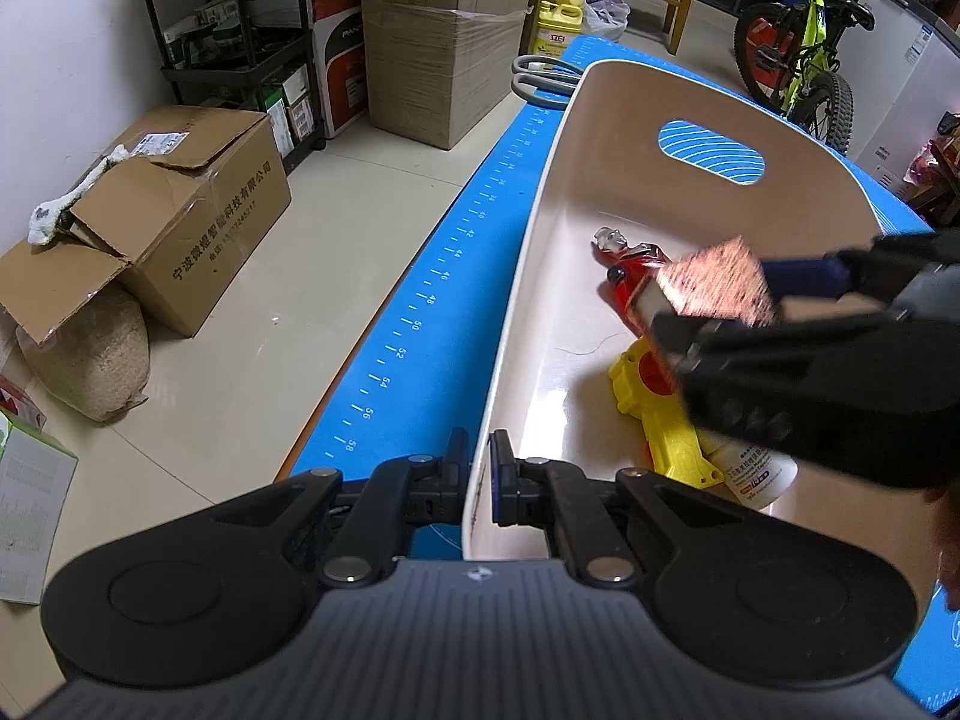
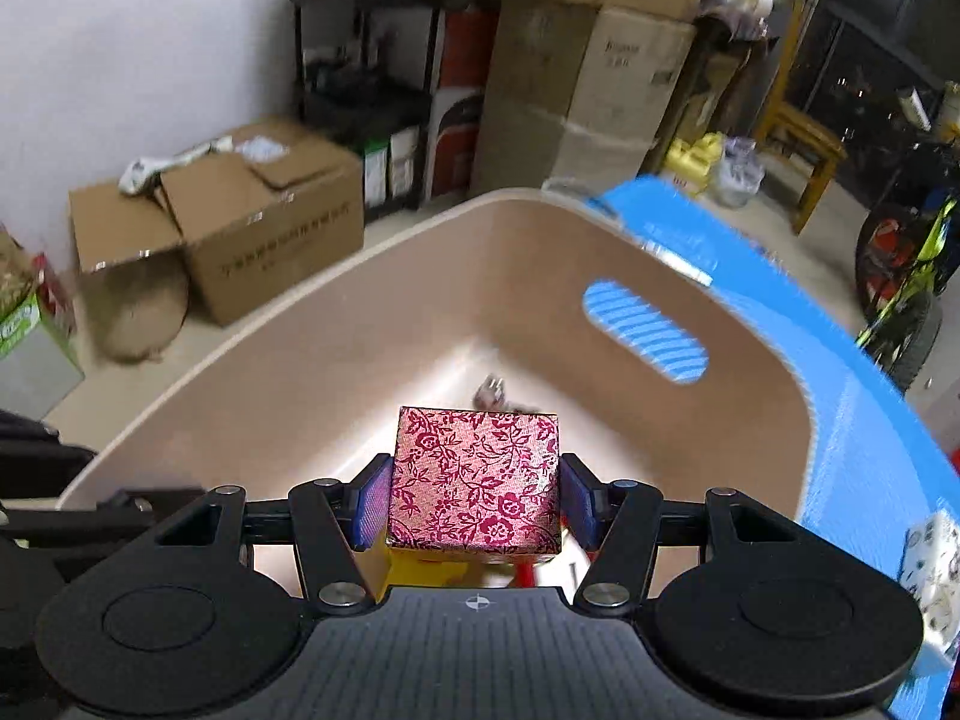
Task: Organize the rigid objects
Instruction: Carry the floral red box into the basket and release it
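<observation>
A beige plastic bin [image 1: 558, 180] [image 2: 360, 324] stands on the blue mat [image 1: 456, 252]. My left gripper [image 1: 479, 468] is shut on the bin's near rim, one finger outside and one inside. My right gripper [image 2: 474, 495] is shut on a red floral box [image 2: 474, 480] [image 1: 717, 282] and holds it above the bin's inside. On the bin floor lie a red and silver toy figure [image 1: 624, 267], a yellow toy gun [image 1: 666, 438] and a white bottle [image 1: 762, 474], partly hidden by the right gripper.
Grey-handled scissors [image 1: 540, 81] lie on the mat beyond the bin. A patterned white box [image 2: 936, 570] sits on the mat at the right. Cardboard boxes [image 1: 180, 222], a black shelf [image 1: 240, 48] and a bicycle [image 1: 804, 48] stand on the floor around the table.
</observation>
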Action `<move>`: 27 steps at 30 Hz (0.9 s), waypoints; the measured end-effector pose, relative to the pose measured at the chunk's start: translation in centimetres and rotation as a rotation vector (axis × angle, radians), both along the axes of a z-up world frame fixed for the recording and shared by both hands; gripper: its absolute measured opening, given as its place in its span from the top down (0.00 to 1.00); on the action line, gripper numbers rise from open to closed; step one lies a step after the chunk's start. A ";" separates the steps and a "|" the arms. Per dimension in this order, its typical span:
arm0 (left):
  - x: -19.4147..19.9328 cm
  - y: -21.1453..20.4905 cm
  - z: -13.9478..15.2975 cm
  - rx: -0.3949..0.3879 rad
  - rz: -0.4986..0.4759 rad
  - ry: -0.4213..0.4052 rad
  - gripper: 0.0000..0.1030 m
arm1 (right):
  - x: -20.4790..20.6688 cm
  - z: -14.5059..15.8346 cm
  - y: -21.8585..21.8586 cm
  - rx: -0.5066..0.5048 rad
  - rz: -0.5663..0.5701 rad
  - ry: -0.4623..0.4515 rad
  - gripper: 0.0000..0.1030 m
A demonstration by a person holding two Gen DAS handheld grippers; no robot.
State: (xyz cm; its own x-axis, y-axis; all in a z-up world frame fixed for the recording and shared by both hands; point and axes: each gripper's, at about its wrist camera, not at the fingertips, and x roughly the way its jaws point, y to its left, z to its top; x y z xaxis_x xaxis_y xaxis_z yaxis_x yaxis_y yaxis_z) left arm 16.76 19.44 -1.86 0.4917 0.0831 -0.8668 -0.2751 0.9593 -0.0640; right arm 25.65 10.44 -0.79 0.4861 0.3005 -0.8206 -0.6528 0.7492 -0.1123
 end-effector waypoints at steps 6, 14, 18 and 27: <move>0.0 -0.1 -0.1 -0.001 0.000 0.001 0.91 | 0.1 -2.1 0.4 -0.062 0.014 0.048 0.40; 0.0 -0.1 -0.1 -0.001 0.000 0.000 0.91 | 0.2 -2.6 0.3 -0.069 -0.001 0.078 0.36; 0.1 0.0 -0.1 -0.001 0.000 0.000 0.91 | 0.0 -1.6 -0.3 -0.041 0.003 0.069 0.33; 0.1 -0.1 -0.1 -0.001 0.000 0.000 0.91 | 0.3 3.7 -4.1 0.077 -0.069 -0.026 0.27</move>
State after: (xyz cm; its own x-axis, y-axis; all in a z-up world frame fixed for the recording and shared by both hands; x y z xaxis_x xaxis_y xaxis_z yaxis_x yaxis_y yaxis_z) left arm 16.81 19.36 -1.96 0.4913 0.0826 -0.8671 -0.2752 0.9592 -0.0646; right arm 25.91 6.30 2.89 0.5284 0.3275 -0.7832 -0.5972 0.7991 -0.0687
